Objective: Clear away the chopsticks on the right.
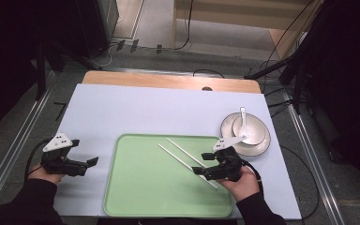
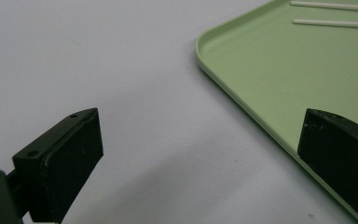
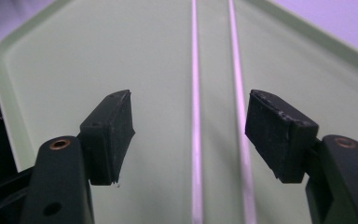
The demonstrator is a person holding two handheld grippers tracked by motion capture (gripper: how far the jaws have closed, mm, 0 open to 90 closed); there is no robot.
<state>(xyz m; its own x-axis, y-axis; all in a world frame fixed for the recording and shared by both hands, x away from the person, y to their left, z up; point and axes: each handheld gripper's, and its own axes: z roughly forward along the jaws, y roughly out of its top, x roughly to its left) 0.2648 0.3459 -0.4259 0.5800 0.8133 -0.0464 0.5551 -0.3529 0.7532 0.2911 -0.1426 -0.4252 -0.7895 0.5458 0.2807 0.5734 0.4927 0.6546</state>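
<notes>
Pale lavender table [image 1: 122,108], green tray [image 1: 136,187] at six o'clock — both tongs spread, nothing pinched.

Right tongs [image 1: 201,164] hover over the tray's right side, jaws wide apart with the two white chopsticks [image 1: 187,157] lying below on the tray; the right gripper view looks straight down the pair, side by side and clear of both pads. Those chopsticks run from the tray's middle toward its four o'clock corner. Left tongs [image 1: 91,164] sit at nine o'clock of the tray, over bare table, jaws open and empty — tray rim just beside one jaw. Out at two o'clock of the tray, a white bowl [image 1: 251,129] with a spoon [image 1: 243,123] rests on a plate [image 1: 258,147].
</notes>
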